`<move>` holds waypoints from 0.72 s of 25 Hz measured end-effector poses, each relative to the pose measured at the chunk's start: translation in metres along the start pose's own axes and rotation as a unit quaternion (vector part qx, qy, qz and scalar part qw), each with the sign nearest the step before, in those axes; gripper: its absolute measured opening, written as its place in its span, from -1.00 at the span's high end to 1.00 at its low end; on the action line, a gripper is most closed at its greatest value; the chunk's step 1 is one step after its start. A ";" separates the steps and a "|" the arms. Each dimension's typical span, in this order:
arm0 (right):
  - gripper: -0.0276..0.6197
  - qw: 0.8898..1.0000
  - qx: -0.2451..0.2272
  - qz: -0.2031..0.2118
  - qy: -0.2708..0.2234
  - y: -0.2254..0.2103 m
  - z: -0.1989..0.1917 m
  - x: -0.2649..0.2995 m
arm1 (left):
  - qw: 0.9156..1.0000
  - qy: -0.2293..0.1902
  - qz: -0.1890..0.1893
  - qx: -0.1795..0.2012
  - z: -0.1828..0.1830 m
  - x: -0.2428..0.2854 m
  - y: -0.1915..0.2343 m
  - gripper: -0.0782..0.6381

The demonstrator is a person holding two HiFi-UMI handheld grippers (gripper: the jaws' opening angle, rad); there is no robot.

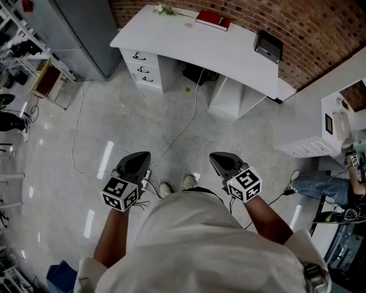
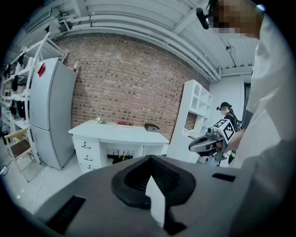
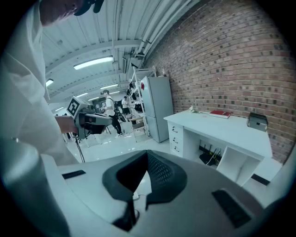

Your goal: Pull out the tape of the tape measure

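So this is a workshop-type room with a brick wall running along the back and a pale shiny floor taking up most of the head view. Honestly I'm not managing to pick out the tape measure in any of the views, nothing on show is reading clearly as one.

The left claw is sitting clenched, pads pressed together with nothing in between, and the right claw is doing exactly the same, clenched on nothing. Both are hanging out in front of the person's body at about the same height, well apart from each other, pointing forward and tipping down a bit. The marker cubes are showing just behind them, near the wrists. The person's shoes are peeking out between the two claws.

Further out, a white worktop is standing against the brick wall, well away from both claws. A red book is lying near its back edge, a dark grey box is sitting toward its right end, and a little sprig of flowers is lying at the left end. Drawers are sitting under its left side. A thin cable is snaking from under the worktop across the floor. A grey fridge is standing left of the worktop, and another person's leg is poking in at the far right.
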State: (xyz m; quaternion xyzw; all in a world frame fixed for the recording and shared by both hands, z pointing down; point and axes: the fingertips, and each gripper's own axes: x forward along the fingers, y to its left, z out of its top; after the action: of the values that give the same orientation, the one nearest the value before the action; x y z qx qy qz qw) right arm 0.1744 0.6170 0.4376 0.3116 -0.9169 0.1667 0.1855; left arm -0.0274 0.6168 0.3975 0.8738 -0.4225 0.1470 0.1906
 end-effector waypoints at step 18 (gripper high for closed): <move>0.87 0.999 0.012 0.001 -0.039 -0.095 0.004 0.011 | 1.000 0.006 -0.017 0.004 0.026 0.093 -0.011 0.79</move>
State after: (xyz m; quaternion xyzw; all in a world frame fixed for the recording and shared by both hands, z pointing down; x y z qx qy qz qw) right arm 0.2257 0.5386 0.4567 0.3193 -0.9216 0.1654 0.1460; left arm 0.0395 0.5484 0.4112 0.8809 -0.4056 0.1509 0.1918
